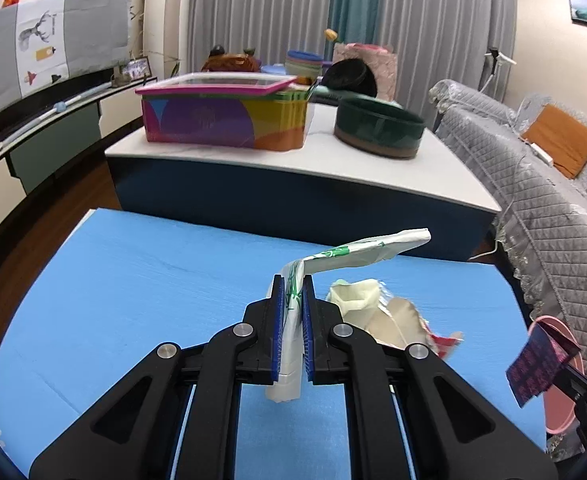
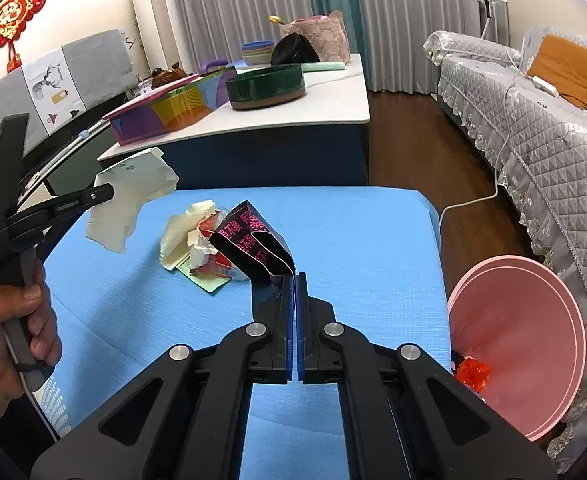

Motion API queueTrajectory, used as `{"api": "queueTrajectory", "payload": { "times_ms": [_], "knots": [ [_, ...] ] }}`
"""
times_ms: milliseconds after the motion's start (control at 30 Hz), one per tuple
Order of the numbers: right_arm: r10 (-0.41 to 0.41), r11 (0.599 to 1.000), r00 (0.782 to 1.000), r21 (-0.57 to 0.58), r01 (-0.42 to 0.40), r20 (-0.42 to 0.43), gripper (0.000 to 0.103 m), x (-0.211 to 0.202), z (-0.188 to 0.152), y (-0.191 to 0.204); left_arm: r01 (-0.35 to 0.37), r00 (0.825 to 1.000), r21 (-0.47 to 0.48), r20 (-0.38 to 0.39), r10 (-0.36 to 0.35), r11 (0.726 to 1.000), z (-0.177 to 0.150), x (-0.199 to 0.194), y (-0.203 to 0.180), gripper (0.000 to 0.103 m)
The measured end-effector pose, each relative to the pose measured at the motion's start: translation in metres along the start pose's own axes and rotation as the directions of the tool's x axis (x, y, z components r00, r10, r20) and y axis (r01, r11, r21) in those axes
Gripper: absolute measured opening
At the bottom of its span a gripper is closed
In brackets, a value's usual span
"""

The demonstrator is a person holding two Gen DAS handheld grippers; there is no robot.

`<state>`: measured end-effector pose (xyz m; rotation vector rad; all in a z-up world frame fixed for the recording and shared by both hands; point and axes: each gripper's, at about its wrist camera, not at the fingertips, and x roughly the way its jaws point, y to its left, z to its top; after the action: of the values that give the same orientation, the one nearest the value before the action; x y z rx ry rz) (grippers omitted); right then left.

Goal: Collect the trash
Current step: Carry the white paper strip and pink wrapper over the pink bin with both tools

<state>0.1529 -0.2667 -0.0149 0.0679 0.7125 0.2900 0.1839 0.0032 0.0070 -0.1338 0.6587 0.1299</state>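
Left gripper [image 1: 293, 292], frame centre, jaws clenched on white wrapper [image 1: 357, 254]. Right gripper [image 2: 295, 280] grasps black carton [image 2: 253, 244]; pink bin [image 2: 517, 340] lower right.

The foam mat [image 2: 333, 240] is coloured light blue; the flattened carton [image 1: 357, 254] held up is seen as cream-white with green print; the folded wrapper [image 2: 259, 246] is black, printed with pink characters; the crumpled pile [image 2: 197, 244] is shown in cream, red and pale green; the bin [image 2: 521, 328] is pink, with a red scrap [image 2: 471, 374] inside; the storage box [image 1: 223, 124] is patterned in purple, yellow and orange under a magenta-rimmed lid; the gripper pads [image 1: 279, 320] are blue on black arms; the sofa cover [image 2: 553, 152] is quilted grey.
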Motion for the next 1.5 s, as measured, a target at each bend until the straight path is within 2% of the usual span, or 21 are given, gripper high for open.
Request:
{"api": "queueTrajectory", "payload": {
  "times_ms": [267,600,733,1133,1500],
  "knots": [
    [-0.021,0.999,0.999,0.032,0.020,0.039,0.001,-0.020,0.003,-0.010,0.076,0.997,0.004,0.014,-0.076,0.997,-0.008,-0.026,-0.004,0.008],
    [-0.064,0.994,0.992,0.093,0.054,0.107,0.001,-0.057,0.003,-0.038,0.107,0.994,-0.007,-0.037,-0.107,0.994,-0.022,-0.034,-0.021,0.008],
    [-0.077,0.992,0.989,0.111,0.062,0.130,0.001,-0.068,0.004,-0.048,0.113,0.993,-0.003,-0.032,-0.113,0.994,-0.023,-0.042,-0.032,0.008],
    [-0.117,0.978,0.978,0.193,0.082,0.175,0.001,-0.094,0.002,-0.084,0.151,0.988,0.017,-0.023,-0.150,0.988,-0.026,-0.059,-0.076,0.008],
    [-0.196,0.956,0.959,0.257,0.141,0.204,0.001,-0.116,-0.002,-0.117,0.206,0.978,0.073,-0.036,-0.204,0.976,-0.027,-0.062,-0.130,0.008]
  ]
}}
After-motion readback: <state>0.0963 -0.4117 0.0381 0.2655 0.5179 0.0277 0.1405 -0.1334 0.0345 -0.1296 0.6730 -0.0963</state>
